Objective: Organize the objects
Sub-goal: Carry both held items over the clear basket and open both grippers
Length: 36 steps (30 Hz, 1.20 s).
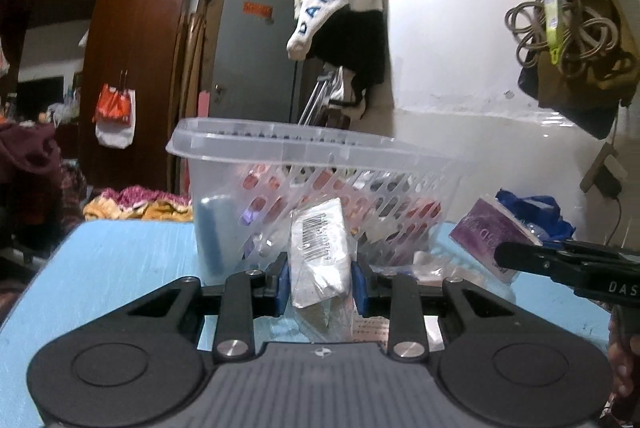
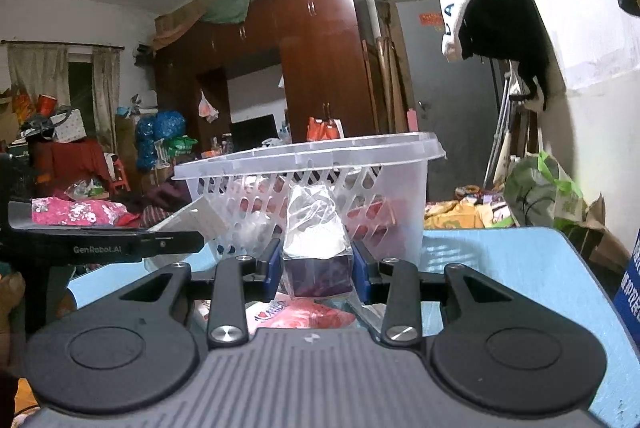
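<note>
A clear plastic basket (image 1: pixel 304 164) with slotted sides stands on the light blue table (image 1: pixel 120 260); it also shows in the right wrist view (image 2: pixel 320 164) and holds several packets. My left gripper (image 1: pixel 320 280) is shut on a clear-wrapped packet with a barcode (image 1: pixel 320 252), held just in front of the basket. My right gripper (image 2: pixel 318 268) is shut on a purple box in clear wrap (image 2: pixel 318 264), also in front of the basket. The purple box (image 1: pixel 492 232) and the right gripper's black finger (image 1: pixel 560 260) show at the right of the left wrist view.
A red and pink packet (image 2: pixel 296 312) lies on the table (image 2: pixel 520 268) under my right gripper. The other gripper's black body (image 2: pixel 104 248) reaches in from the left. A blue bag (image 1: pixel 536 212) sits at the table's far right. A white wall (image 1: pixel 480 68) stands behind.
</note>
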Each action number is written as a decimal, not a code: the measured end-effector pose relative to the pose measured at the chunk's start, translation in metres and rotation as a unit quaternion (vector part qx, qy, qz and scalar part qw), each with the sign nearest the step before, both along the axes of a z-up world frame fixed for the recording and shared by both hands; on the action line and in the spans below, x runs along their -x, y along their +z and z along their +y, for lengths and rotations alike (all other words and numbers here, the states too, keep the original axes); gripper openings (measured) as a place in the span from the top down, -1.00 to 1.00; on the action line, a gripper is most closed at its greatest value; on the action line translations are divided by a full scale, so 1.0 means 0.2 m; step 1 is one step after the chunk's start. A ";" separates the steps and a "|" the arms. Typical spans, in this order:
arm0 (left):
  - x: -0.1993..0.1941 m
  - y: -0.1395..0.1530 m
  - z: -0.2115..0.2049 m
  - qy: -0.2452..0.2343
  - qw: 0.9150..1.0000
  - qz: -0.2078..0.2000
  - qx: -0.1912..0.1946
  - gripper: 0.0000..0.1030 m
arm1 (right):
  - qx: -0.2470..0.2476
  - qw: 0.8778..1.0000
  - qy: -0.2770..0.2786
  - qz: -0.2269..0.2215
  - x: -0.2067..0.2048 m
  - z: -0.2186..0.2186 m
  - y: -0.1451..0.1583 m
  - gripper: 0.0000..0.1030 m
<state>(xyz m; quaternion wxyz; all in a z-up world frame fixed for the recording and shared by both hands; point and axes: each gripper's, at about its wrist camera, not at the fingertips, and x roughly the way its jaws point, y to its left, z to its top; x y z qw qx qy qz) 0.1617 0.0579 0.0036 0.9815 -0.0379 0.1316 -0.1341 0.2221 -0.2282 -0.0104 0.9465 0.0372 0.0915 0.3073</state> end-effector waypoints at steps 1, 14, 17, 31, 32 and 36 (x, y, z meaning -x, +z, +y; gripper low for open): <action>0.01 0.00 0.01 0.000 1.000 -0.007 0.001 0.33 | -0.001 1.000 0.001 -0.008 0.01 0.00 0.00 0.23; 0.02 0.51 -0.02 -0.010 0.995 -0.095 0.032 0.32 | -0.005 0.998 0.005 -0.061 -0.03 0.05 0.53 0.22; -0.31 0.63 -0.06 0.002 0.999 0.004 0.046 0.33 | 0.031 0.999 -0.003 0.030 -0.38 0.18 0.68 0.22; -0.28 0.54 -0.04 0.035 0.999 0.022 0.004 -0.71 | 0.006 1.000 -0.022 0.014 -0.25 0.03 0.52 -1.00; -0.20 0.51 -0.04 0.027 1.000 0.012 0.001 -0.86 | 0.007 1.000 -0.012 0.021 -0.21 0.01 0.47 -1.00; -0.08 0.28 -0.08 0.006 0.999 0.045 -0.027 -0.93 | 0.056 0.993 0.021 0.099 -0.14 0.04 0.14 -1.00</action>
